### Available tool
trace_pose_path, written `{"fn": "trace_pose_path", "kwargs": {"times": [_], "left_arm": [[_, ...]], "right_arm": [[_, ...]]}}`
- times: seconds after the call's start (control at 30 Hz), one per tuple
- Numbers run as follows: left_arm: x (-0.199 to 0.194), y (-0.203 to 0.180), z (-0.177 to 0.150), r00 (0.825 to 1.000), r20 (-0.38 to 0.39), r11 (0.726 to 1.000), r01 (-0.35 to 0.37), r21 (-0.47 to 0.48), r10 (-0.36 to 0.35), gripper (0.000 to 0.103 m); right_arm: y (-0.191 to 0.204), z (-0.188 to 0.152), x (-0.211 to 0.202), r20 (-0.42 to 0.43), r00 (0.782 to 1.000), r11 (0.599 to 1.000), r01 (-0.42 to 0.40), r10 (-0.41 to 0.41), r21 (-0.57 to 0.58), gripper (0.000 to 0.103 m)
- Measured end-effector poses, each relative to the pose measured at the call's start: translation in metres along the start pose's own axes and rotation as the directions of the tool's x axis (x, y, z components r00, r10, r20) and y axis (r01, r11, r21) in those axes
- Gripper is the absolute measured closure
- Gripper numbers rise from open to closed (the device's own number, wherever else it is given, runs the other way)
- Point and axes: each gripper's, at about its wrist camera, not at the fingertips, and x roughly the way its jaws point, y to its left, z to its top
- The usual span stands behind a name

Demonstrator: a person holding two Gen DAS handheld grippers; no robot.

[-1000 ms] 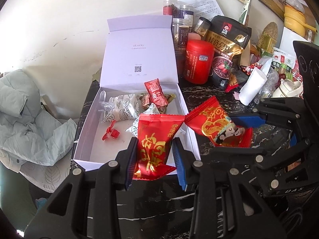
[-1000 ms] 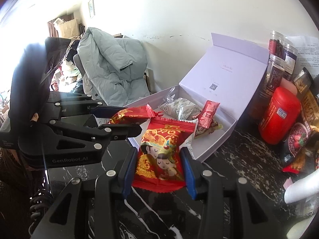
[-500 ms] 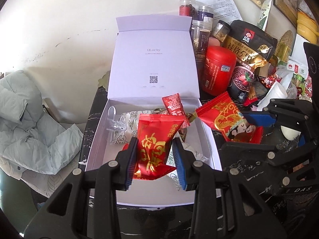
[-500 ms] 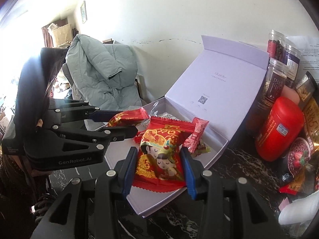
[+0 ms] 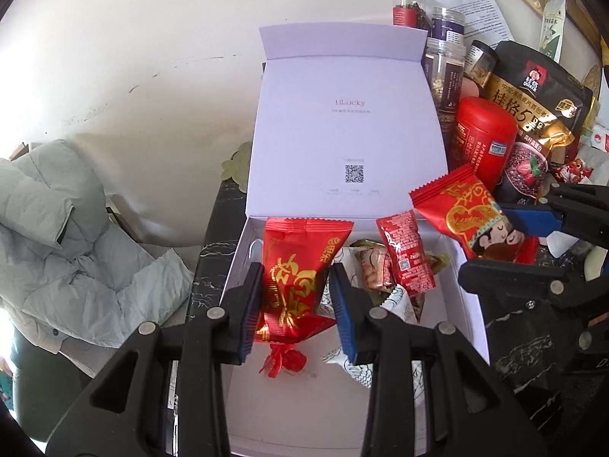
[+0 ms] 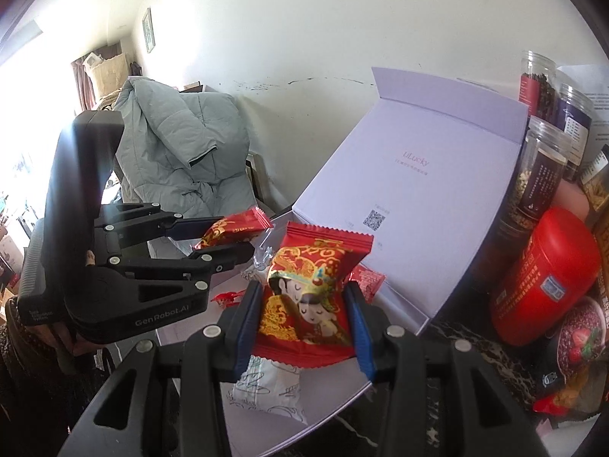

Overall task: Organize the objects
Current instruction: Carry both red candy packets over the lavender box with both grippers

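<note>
My left gripper (image 5: 295, 306) is shut on a red and gold snack packet (image 5: 297, 274) and holds it above the open white gift box (image 5: 297, 411). My right gripper (image 6: 304, 314) is shut on a red packet with a cartoon couple (image 6: 310, 297), held over the box's near right corner (image 6: 335, 392). Each gripper shows in the other's view: the right (image 5: 533, 221) with its packet (image 5: 472, 213), the left (image 6: 213, 236) with its packet (image 6: 232, 226). Inside the box lie a small red sachet (image 5: 405, 257), white patterned packets (image 6: 266, 384) and a red wrapped candy (image 5: 283, 358).
The box's lid (image 5: 342, 129) stands open at the back. A red canister (image 5: 481, 137), several clear jars (image 5: 443, 72) and a black oat bag (image 5: 533, 106) crowd the black marble table's right side. A grey padded jacket (image 5: 64, 236) lies on a chair at the left.
Both grippers have moved forward with their packets, from in front of the box to above its inside. Both stay shut on the packets.
</note>
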Motion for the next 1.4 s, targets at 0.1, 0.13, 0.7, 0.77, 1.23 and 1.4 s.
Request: {"fn": "trace_pose_path", "kwargs": {"times": [0.1,0.13,0.7,0.77,1.23,1.4], "left_arm": [[0.011,0.006,0.005,1.000,-0.006,1.000,0.008,-0.027,-0.008,0.070],[0.014,0.008,0.006,1.000,-0.008,1.000,0.006,-0.027,-0.006,0.070],[0.034,0.017,-0.025,0.993,-0.110,0.998,0.046,-0.041,-0.050,0.070],[0.036,0.016,-0.027,0.991,-0.124,0.999,0.042,-0.033,-0.046,0.070],[0.040,0.000,-0.041,0.984,-0.171,0.998,0.048,0.043,-0.040,0.070],[0.042,-0.013,-0.035,0.984,-0.173,0.994,0.047,0.100,-0.030,0.069]], "right_arm": [[-0.005,0.005,0.010,0.005,1.000,1.000,-0.006,0.006,0.015,0.059],[-0.007,0.006,0.012,0.006,1.000,1.000,-0.010,0.010,0.020,0.059],[0.004,-0.019,0.035,-0.083,0.995,0.999,-0.052,0.051,0.000,0.059],[0.006,-0.022,0.037,-0.097,0.994,0.999,-0.055,0.055,0.002,0.059],[0.006,-0.041,0.059,-0.181,0.981,0.997,-0.065,0.072,0.041,0.059],[-0.003,-0.042,0.064,-0.186,0.981,0.996,-0.052,0.063,0.067,0.059]]}}
